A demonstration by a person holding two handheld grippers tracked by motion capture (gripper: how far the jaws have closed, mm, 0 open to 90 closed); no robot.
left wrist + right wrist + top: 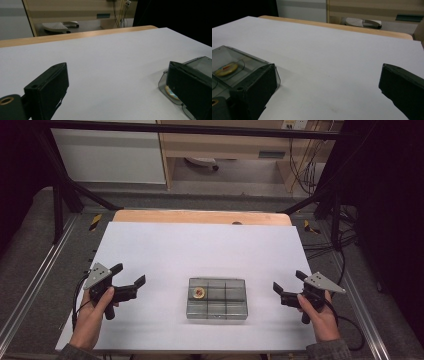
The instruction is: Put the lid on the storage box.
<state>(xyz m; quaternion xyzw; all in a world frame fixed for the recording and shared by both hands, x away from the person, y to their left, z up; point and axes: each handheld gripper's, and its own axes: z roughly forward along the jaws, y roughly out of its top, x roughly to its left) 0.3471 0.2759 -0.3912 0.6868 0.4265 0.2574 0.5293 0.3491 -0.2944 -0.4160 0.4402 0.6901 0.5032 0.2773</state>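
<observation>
Grey see-through plastic makes up the compartment box (pixel 217 298), a shallow rectangular organiser split by thin walls into a grid of small cells. It lies flat on the white table (pixel 200 250), near the person's edge and roughly midway between the two hands. One cell at its far left holds a small round yellowish disc (pixel 199 293) with a red mark; what the other cells hold cannot be made out. In the right gripper view the box has clear, slightly smoky walls, with a curved divider line beside the disc.

To the left of the box, well apart from it, the left gripper (pixel 131 280) is held with its jaws spread wide and nothing between them. The right gripper (pixel 289 282) is on the opposite side, also well apart, jaws likewise wide and bare. Bare white surface separates each tool from the box. Beyond the white sheet runs a wooden edge (pixel 200 216), then floor, cabinet fronts and hanging cables (pixel 305 165).
</observation>
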